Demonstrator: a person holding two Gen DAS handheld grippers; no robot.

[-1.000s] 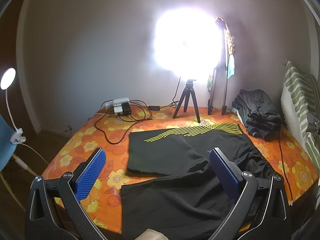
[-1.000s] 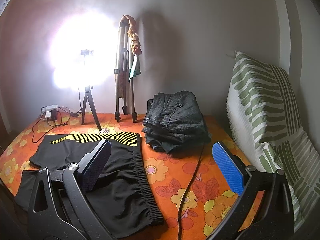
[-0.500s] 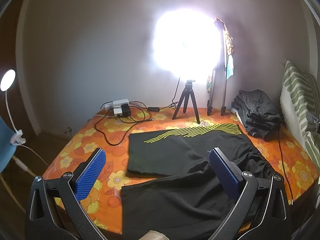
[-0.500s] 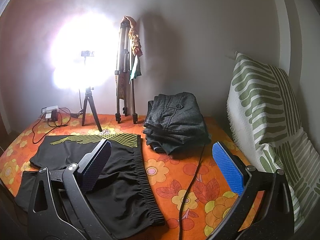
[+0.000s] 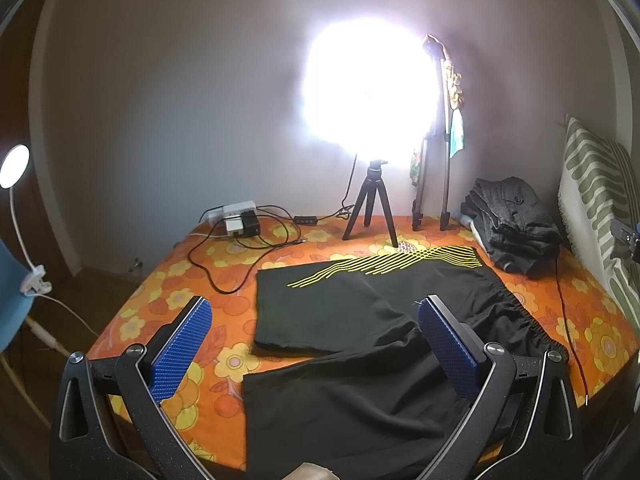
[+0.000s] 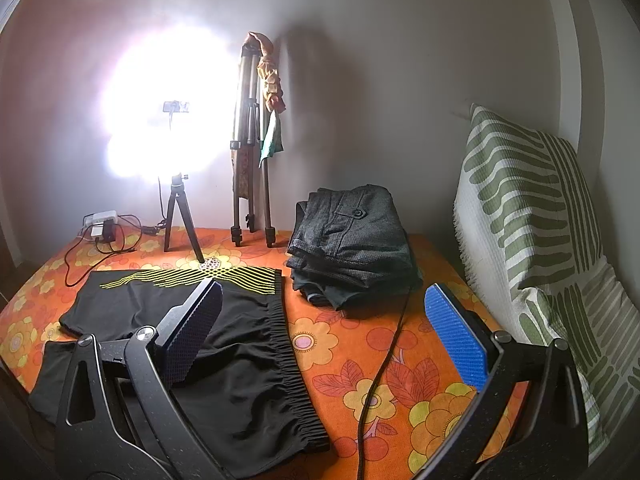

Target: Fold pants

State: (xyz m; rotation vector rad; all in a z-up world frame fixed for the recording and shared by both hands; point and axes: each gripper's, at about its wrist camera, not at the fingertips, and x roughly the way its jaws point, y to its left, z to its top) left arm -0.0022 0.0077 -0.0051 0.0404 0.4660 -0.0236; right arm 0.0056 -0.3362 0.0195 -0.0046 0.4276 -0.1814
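Pants (image 5: pixel 360 360), black with yellow stripes down one side, lie spread on the bed (image 5: pixel 180 300) right under your two grippers, both legs apart and flat, waistband to your right. No fold shows yet, so by the look of it the whole job is still ahead of you: bring one leg over the other, then fold along the length.

Your left gripper (image 5: pixel 316 350) hangs above the near leg with its fingers wide apart and nothing between them. Your right gripper (image 6: pixel 332 332) hangs by the gathered waistband (image 6: pixel 288 344), its fingers equally wide and empty; a black cable (image 6: pixel 384 356) runs across the bedspread between them, so mind it when you reach down.

Further off, a stack of folded dark clothes (image 6: pixel 352 248) sits near the striped pillow (image 6: pixel 532 220). At the far edge against the wall stand a small tripod (image 5: pixel 370 204) under a glaring lamp (image 5: pixel 368 84), a taller folded tripod (image 6: pixel 250 140), and a power strip (image 5: pixel 236 218) with tangled leads.
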